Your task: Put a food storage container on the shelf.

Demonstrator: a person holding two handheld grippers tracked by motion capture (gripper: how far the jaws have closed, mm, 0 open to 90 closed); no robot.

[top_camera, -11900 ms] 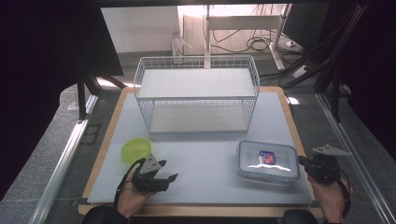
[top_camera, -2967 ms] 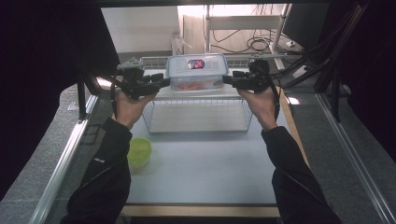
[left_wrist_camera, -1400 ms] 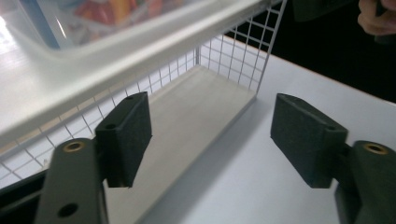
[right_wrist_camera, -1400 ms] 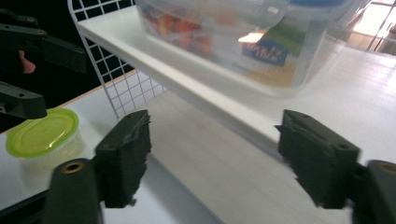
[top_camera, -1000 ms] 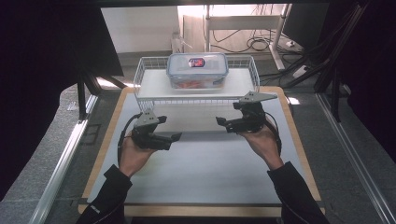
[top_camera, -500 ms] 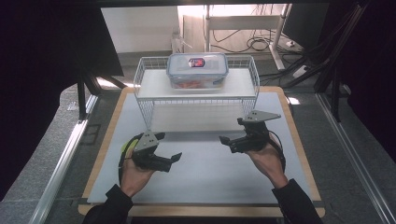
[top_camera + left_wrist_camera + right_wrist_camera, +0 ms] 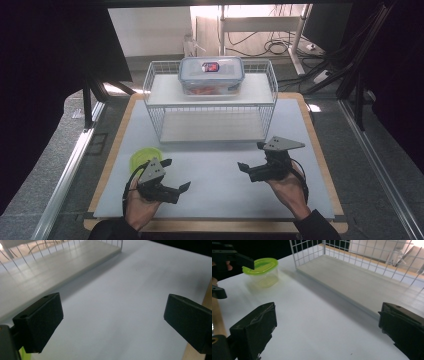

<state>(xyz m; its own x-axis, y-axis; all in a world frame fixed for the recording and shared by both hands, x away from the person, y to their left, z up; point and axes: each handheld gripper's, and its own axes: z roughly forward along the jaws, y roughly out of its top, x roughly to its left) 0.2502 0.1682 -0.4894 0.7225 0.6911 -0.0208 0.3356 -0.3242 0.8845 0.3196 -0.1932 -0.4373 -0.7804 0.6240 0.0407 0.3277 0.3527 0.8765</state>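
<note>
Clear food box (image 7: pixel 211 75) with a blue-rimmed lid stood on the upper shelf of the white wire rack (image 7: pixel 210 102), close to the middle of that shelf and a little toward the rack's left side, with a red and dark label on its lid. The rack stood at the far edge of the table (image 7: pixel 300 125), on the white mat that covers the wooden top. The lower shelf of the rack was bare, as the left gripper view (image 7: pixel 50 267) and the right gripper view (image 7: pixel 362 282) both showed. The left gripper (image 7: pixel 176 176) was near the front left corner of the table, held in the person's left hand (image 7: pixel 140 207); its jaws had just been opening and stood wide apart, with nothing between them but the white mat. The right gripper (image 7: pixel 251 160) was nearer the front right corner, in the right hand (image 7: pixel 290 190), its jaws also just opened and wide apart, holding nothing. Both grippers were well apart from the box and from the rack. A small round container with a lime green lid (image 7: pixel 145 158) stood on the mat near the left edge of the table, just beside the left gripper; in the right gripper view it (image 7: pixel 262 271) looked translucent below the lid.
</note>
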